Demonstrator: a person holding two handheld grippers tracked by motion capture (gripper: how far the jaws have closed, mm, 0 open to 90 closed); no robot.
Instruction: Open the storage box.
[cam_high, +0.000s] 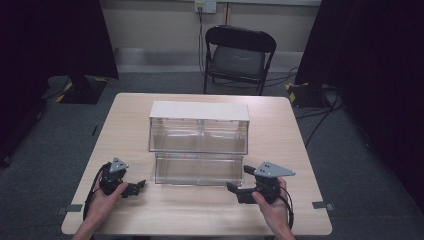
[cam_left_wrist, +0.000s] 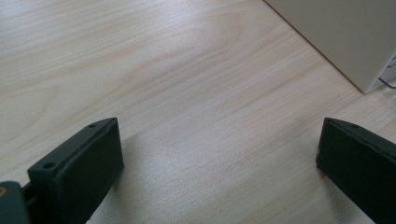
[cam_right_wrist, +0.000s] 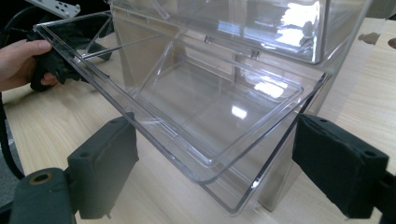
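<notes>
Two grippers rest low on the pale wooden table (cam_high: 150, 210), flanking a clear plastic two-tier drawer cabinet with a white top (cam_high: 199, 111) at centre. Its lower clear drawer (cam_right_wrist: 187, 112) stands pulled out toward the near edge. Left gripper (cam_high: 134, 188) released, holding nothing. Right gripper (cam_high: 240, 182) spread wide around the drawer's near right corner, likely lined up to grasp it.

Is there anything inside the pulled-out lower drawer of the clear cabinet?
The lower drawer looks empty: through its clear floor, only the table and reflections show. The right gripper is open at its front edge. The drawer's rear, under the upper drawer, is blurred by glare.
</notes>
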